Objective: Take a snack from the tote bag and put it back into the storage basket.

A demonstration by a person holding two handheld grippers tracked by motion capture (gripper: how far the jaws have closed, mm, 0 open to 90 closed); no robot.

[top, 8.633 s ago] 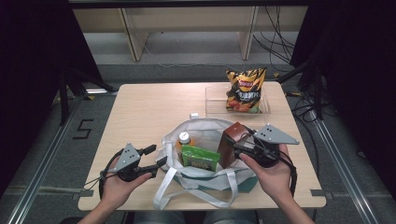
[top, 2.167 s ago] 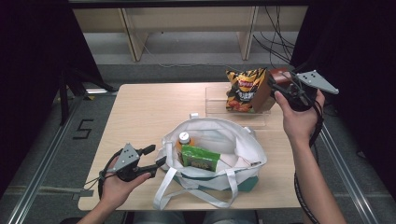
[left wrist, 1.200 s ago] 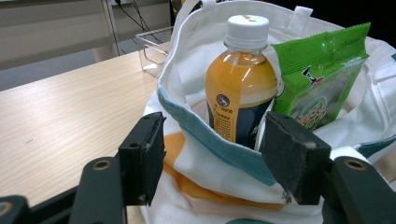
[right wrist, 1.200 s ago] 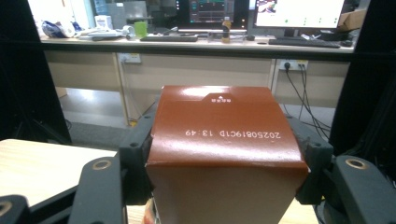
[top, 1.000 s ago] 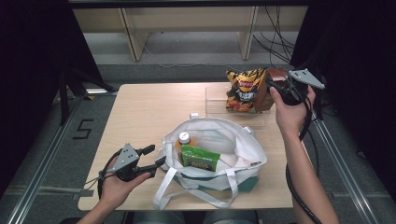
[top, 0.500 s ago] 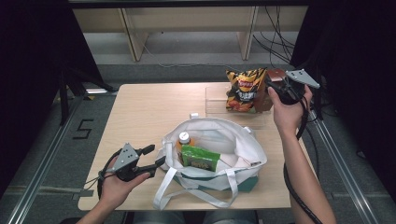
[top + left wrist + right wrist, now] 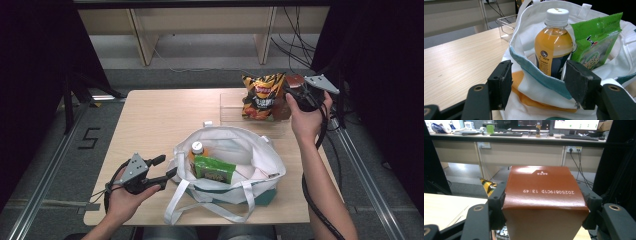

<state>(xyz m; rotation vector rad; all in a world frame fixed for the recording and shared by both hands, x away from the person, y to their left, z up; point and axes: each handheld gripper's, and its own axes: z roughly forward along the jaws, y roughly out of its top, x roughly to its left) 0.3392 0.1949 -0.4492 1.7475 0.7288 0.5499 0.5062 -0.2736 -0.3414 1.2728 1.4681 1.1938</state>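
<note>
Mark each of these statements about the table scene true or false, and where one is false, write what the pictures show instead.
1. The right gripper is clamped on a brown box. True.
2. The orange drink bottle lies on the bare table beside the bag. False: it stands upright inside the white tote bag.
3. The left gripper has its jaws open, one on each side of the bag's rim. True.
4. The bottle has no cap. False: a white cap is on it.
5. The chip bag is inside the tote bag. False: it stands at the far side of the table, in a clear tray.
6. A green packet is in the tote bag. True.
</note>
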